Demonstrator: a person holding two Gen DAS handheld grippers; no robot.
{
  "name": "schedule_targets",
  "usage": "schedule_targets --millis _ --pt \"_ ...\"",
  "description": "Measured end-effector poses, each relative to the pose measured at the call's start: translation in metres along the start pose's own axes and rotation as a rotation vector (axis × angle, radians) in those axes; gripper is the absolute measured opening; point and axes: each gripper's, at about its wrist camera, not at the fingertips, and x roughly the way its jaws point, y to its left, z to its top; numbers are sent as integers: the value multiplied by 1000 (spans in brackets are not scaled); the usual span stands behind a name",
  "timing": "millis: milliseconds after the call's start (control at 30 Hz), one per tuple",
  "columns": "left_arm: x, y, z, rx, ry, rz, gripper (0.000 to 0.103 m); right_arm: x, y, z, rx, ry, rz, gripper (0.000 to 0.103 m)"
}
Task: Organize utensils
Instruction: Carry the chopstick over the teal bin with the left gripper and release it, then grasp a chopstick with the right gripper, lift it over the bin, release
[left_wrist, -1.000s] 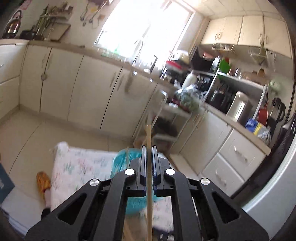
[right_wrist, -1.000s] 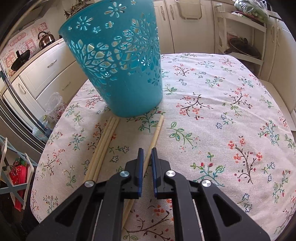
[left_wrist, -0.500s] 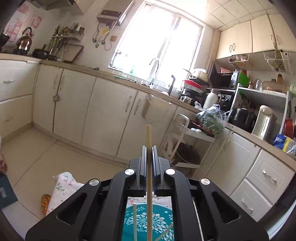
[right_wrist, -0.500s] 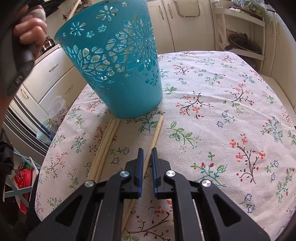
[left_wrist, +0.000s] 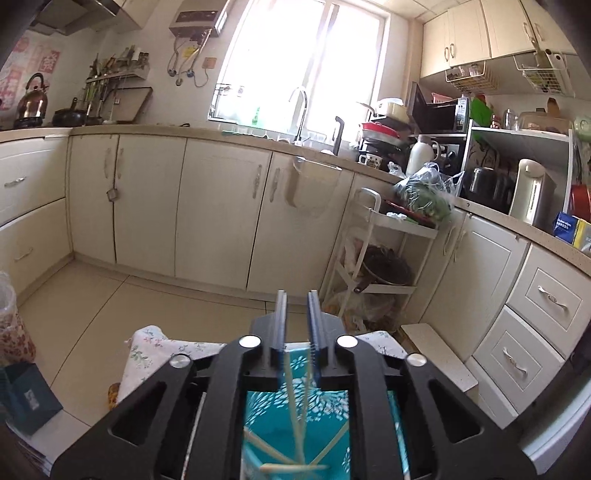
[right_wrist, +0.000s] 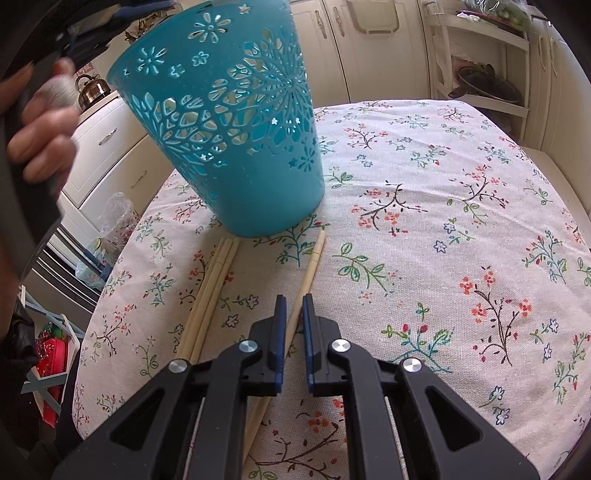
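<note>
A teal cut-out basket (right_wrist: 236, 147) stands on the flowered tablecloth (right_wrist: 461, 229). My left gripper (left_wrist: 297, 295) hangs over the basket's mouth (left_wrist: 332, 417). Its jaws are opening, with nothing between the pads. Several wooden chopsticks (left_wrist: 295, 417) lie loose inside the basket below it. A hand (right_wrist: 40, 147) holds that gripper's handle at the far left of the right wrist view. My right gripper (right_wrist: 293, 299) hovers low over the cloth, shut to a narrow slit. A single chopstick (right_wrist: 314, 258) lies on the cloth under it. A pair of chopsticks (right_wrist: 218, 273) lies just to its left.
The table's left edge drops to a plastic bag (right_wrist: 114, 218) and a red crate (right_wrist: 51, 354) on the floor. A white trolley rack (left_wrist: 380, 251) and cream cabinets (left_wrist: 218, 210) stand beyond the table. The right half of the cloth holds no objects.
The left gripper swung over the basket, levelled out, opened and let go of the chopstick, which now lies in the basket. The right gripper stayed still.
</note>
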Motion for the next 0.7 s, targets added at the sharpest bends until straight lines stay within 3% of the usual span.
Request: schedule_targets --millis 67,233,300,433,533,700 --pt "-18 12 2 -26 -22 16 37 0 -1 0 2 1 2 9" --pt "-61 55 -8 -128 -59 91 61 1 5 0 -37 5 -30 9" --pt "-66 75 -27 -165 -14 131 65 1 13 -1 -92 5 -71 8" --pt "-53 104 -83 -228 163 174 65 -1 13 -1 -107 30 -69 9" --pt "-40 106 -112 -221 254 179 68 0 17 -1 -146 52 -86 9" --pt "-20 101 -139 -203 338 175 70 -1 22 -2 -181 58 -124 8"
